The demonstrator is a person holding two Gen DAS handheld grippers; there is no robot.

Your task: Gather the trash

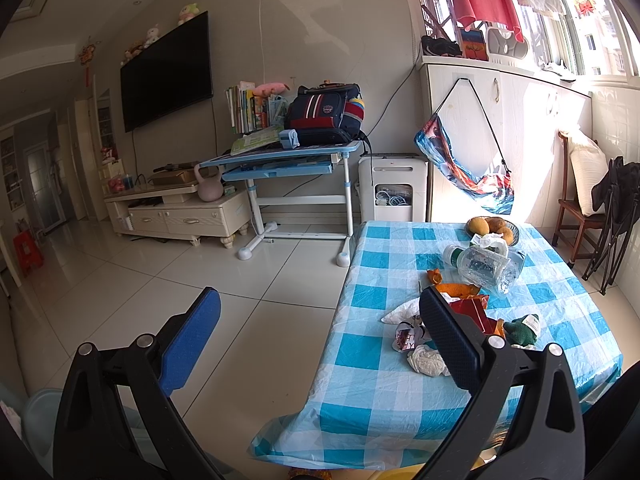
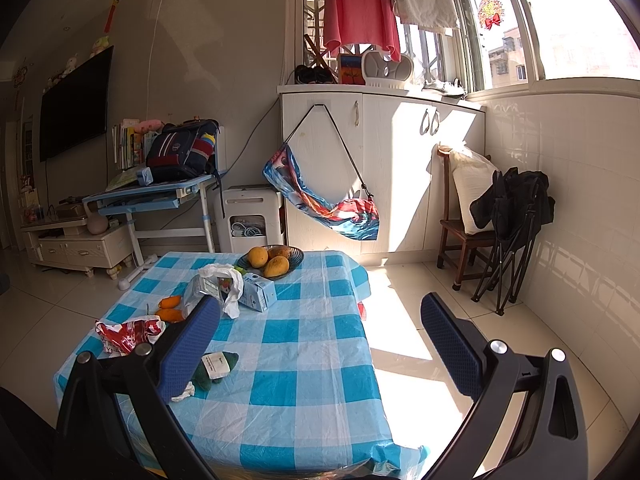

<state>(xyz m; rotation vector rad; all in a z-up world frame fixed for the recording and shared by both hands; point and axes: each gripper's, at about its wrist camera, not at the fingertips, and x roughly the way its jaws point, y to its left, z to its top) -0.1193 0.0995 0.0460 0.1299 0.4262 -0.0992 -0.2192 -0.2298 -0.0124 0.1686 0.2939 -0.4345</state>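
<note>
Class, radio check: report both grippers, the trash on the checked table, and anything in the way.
Left gripper open, empty. Right gripper open, empty. Trash untouched on table: plastic bottle, red wrapper, crumpled tissue. Nothing blocking.

We look along the left gripper, its blue-padded fingers spread wide and holding nothing, above the near edge of a table draped in a blue-and-white checked cloth. Litter sits across the cloth — a crumpled white tissue just beside the right finger, a red wrapper partly behind it, orange peel, and a clear plastic bottle lying on its side. A bowl of fruit stands at the far edge; a small green soft toy lies to the right. Beyond the tiled floor, a blue study desk carries a dark backpack — a television hangs on the wall.
</note>
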